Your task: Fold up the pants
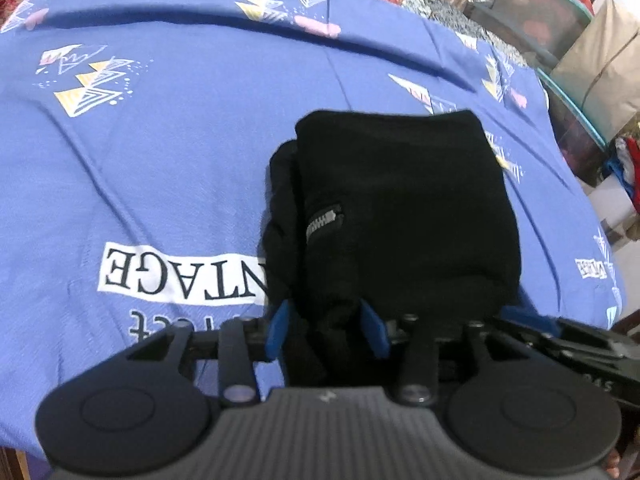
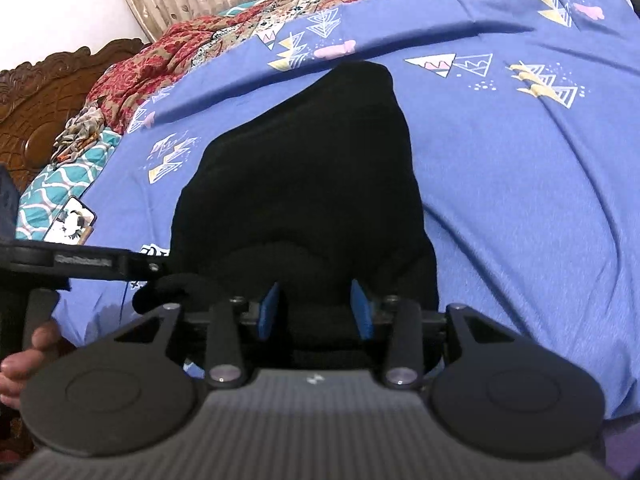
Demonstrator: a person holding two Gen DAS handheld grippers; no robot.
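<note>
Although the black pants [image 1: 404,216] already lie as a compact folded bundle on the blue printed bedsheet [image 1: 168,152], we judge little remains, with our left gripper [image 1: 328,328] and right gripper [image 2: 316,308] straddling its near edge, pads apparently unclenched.

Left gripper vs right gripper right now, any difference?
The left gripper sits at the pants' zipper side; the right gripper at the plain side. Both straddle black fabric on the blue sheet, blue pads apart; whether they pinch is unclear.
</note>
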